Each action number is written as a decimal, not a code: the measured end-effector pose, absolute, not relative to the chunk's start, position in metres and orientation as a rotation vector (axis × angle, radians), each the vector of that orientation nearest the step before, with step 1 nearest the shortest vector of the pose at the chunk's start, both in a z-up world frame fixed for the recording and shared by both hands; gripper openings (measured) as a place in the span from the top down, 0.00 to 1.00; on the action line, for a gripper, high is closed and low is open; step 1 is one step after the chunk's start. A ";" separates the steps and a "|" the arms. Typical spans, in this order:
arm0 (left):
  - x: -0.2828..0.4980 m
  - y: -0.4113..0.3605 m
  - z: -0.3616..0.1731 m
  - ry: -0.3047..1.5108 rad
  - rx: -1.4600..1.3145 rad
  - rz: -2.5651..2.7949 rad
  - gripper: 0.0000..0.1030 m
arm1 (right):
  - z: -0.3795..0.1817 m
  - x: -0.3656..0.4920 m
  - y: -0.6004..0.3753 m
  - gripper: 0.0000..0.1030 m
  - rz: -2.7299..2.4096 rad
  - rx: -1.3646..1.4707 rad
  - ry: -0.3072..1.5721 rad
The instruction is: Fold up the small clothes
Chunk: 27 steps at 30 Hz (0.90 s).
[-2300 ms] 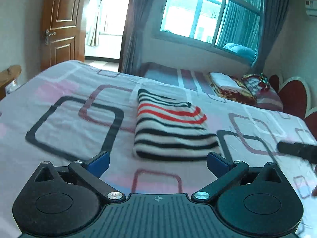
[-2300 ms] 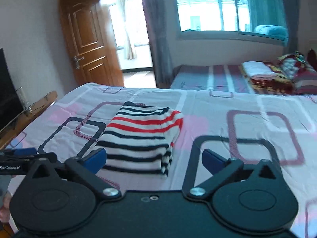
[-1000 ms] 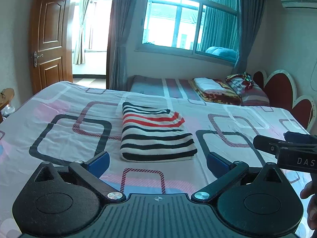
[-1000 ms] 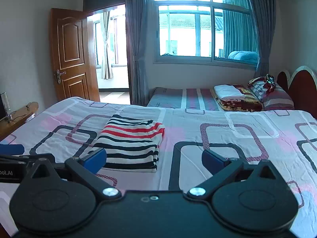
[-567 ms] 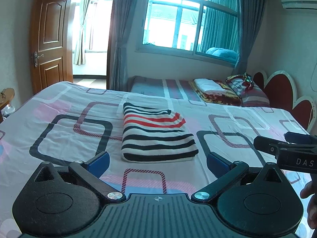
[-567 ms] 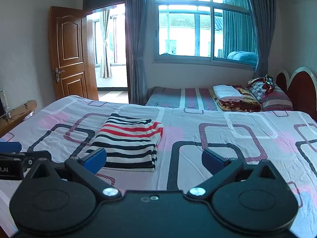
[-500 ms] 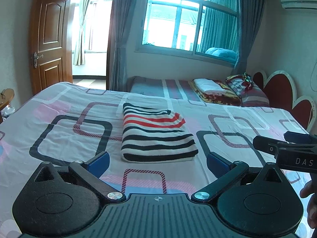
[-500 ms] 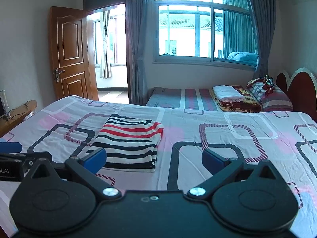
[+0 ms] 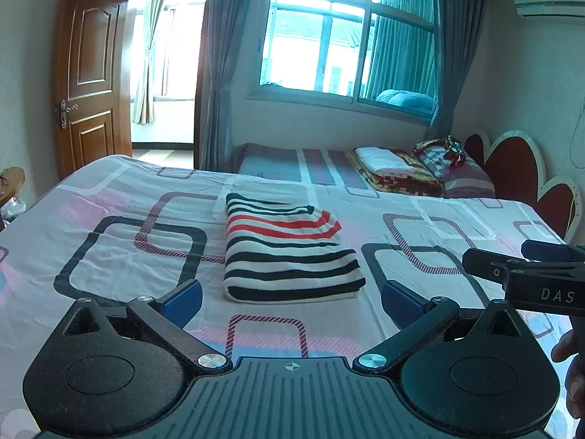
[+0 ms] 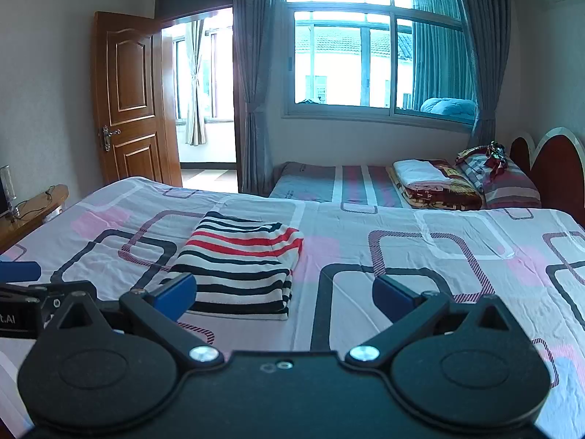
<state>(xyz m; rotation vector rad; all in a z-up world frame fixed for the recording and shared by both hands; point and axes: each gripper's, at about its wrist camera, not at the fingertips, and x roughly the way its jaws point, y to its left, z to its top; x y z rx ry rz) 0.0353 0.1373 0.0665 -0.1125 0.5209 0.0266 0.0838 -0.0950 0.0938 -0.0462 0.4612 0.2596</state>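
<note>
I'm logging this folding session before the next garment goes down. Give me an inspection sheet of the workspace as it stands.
Surface: bed sheet with a square pattern, lightly wrinkled.
Job's things: striped garment folded into a neat rectangle, lying flat mid-bed; nothing touches it.
Clutter: nothing seen on the near bed.
Grippers: left gripper open, holding nothing; right gripper open, holding nothing; both are short of the garment.
Cables: thin wire on the wooden side table; cord on the right wall.
Surroundings: second bed with folded bedding, window, open door, air conditioner.
</note>
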 end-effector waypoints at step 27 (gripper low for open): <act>0.038 0.137 0.066 0.522 -0.092 0.033 0.00 | 0.096 0.082 -0.094 0.01 0.266 -0.053 0.460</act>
